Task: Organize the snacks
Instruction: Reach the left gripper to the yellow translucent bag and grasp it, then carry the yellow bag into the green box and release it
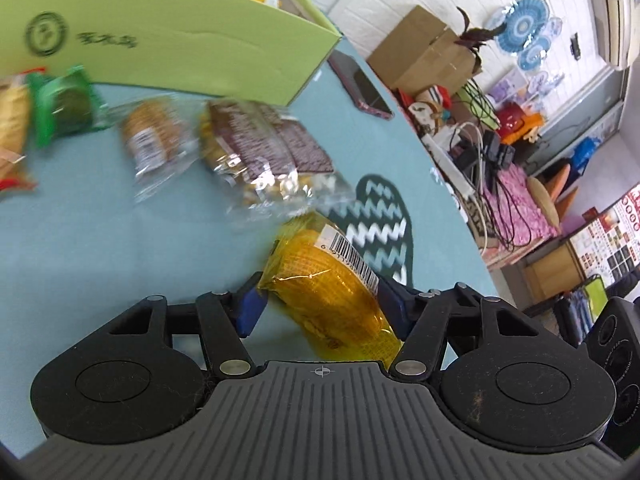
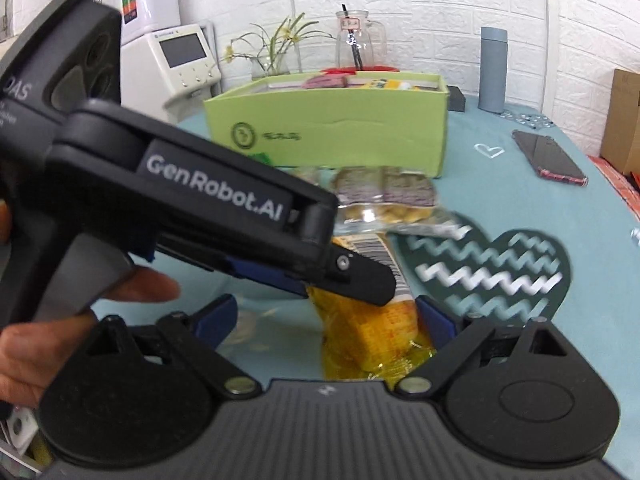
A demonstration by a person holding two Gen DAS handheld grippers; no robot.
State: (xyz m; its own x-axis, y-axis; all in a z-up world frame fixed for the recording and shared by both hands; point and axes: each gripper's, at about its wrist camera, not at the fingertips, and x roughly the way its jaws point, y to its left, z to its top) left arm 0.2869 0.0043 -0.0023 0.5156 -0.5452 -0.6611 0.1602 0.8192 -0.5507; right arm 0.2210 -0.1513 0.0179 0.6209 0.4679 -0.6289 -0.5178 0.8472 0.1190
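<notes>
Left gripper [image 1: 318, 306] has its blue pads pinching the yellow crinkly plastic snack packet [image 1: 320, 280] w/ barcode, mid-table [image 1: 120, 240] near the right edge. Right gripper [image 2: 326, 320] is wide apart, gripping nothing. Lift straight, keep squeeze steady, then into the green cardboard box [image 1: 168, 44] at the far edge.

Both wrist fisheyes are looking obliquely down, at close range, along their own blue-padded fingers onto the teal tablecloth [image 1: 120, 240], the right-hand view crossing the left gripper [image 2: 352, 280], both sharing the yellow snack packet [image 1: 328, 292], green box [image 2: 328, 128] and heart mat [image 2: 488, 268].
</notes>
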